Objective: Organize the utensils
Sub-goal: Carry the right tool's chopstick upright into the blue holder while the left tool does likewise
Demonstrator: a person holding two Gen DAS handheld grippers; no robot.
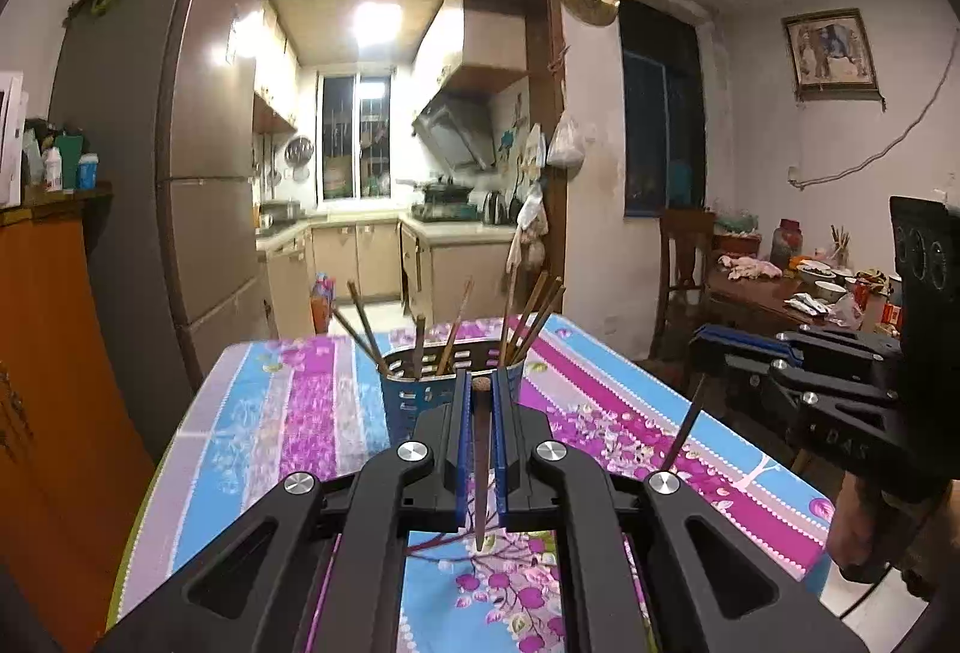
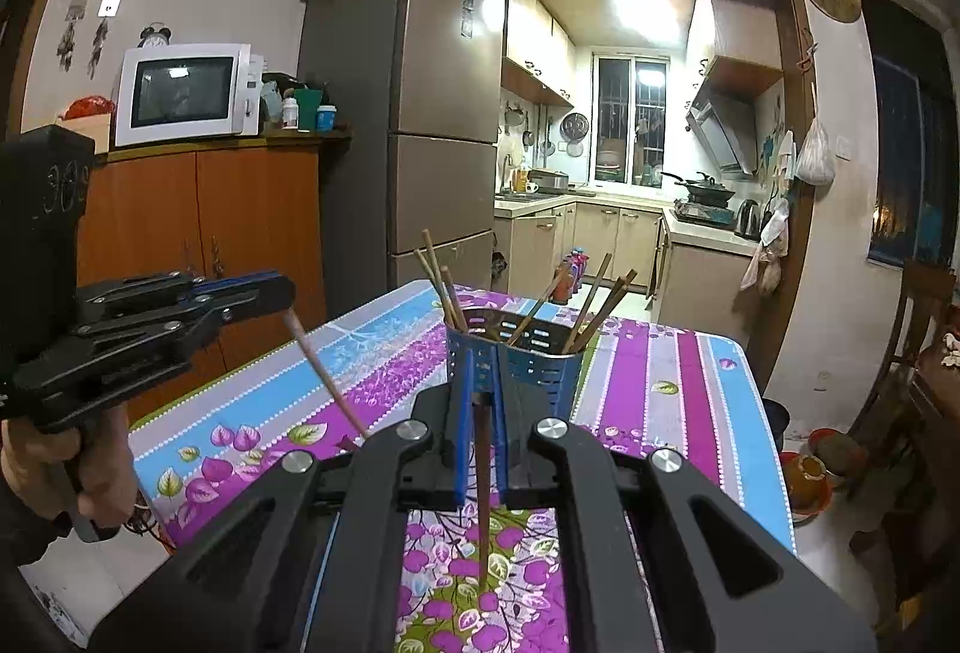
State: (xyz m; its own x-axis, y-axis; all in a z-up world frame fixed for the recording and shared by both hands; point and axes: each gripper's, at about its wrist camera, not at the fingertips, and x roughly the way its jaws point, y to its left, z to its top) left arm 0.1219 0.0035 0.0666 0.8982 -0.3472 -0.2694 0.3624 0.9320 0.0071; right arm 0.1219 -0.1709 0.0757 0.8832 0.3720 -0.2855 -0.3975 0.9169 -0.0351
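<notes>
The blue perforated holder (image 1: pixel 447 383) stands on the flowered tablecloth (image 1: pixel 288 413) toward the table's far end, and already carries about 8 chopsticks (image 1: pixel 531 317) fanned against its rim. So most of the sorting looks done.

What is left, as far as the views show, is 2 more sticks, both held in the air on the near side of the holder. The left gripper (image 1: pixel 480 395) is clenched on 1 dark chopstick (image 1: pixel 481 473), pinched near its blunt top between the blue pads, with the thin tip hanging down over the cloth. The right gripper (image 2: pixel 480 401) is likewise clamped on 1 brown chopstick (image 2: pixel 482 485), hanging tip-down in the same way.

In the right wrist view the left gripper appears left of the holder; in the left wrist view the right gripper sits right of it. Neither stick is over the holder's mouth yet.

No loose utensil shows on the cloth around the holder, though the nearest strip is hidden by the grippers.
</notes>
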